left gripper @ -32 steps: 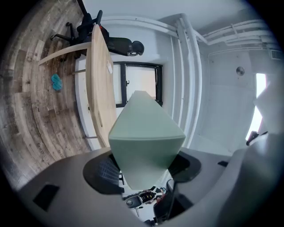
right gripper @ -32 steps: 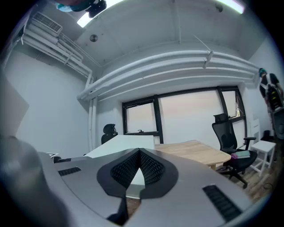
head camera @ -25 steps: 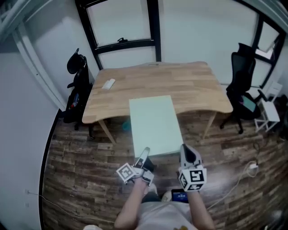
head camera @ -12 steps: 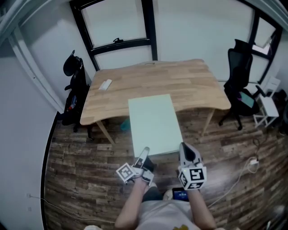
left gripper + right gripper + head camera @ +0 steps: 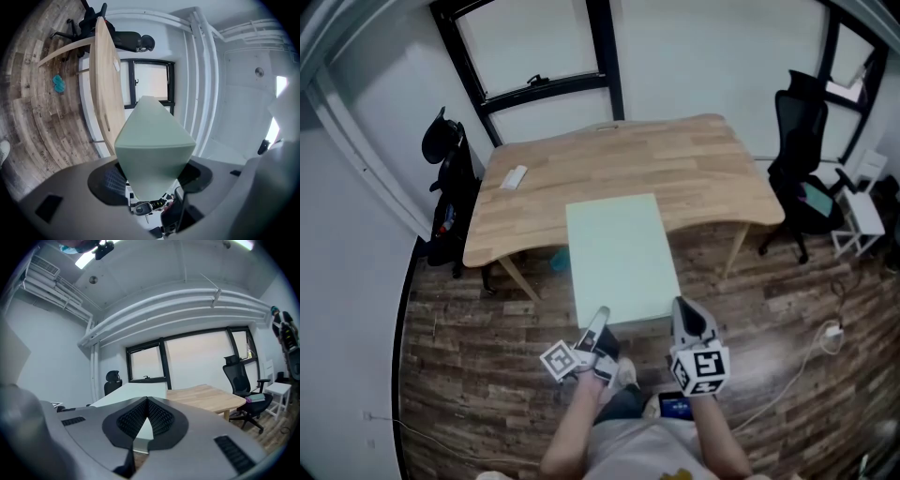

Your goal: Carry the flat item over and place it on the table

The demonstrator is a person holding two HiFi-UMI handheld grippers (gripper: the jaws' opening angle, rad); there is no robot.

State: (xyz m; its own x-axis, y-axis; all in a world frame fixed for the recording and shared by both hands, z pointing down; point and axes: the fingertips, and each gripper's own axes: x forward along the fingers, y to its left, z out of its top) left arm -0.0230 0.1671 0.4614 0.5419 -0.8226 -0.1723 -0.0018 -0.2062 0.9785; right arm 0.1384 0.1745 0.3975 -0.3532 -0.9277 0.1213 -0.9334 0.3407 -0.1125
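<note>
Two pinches: left gripper (image 5: 601, 317) and right gripper (image 5: 682, 309) fingers clamp the pale green board (image 5: 619, 251), frame centre | bench (image 5: 694, 169) ahead, upper frame | I'd carry level, then lower flat.

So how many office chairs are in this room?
2. One black office chair stands by the light wooden table's left end; the other black office chair stands off its right end. More could be outside these views.
</note>
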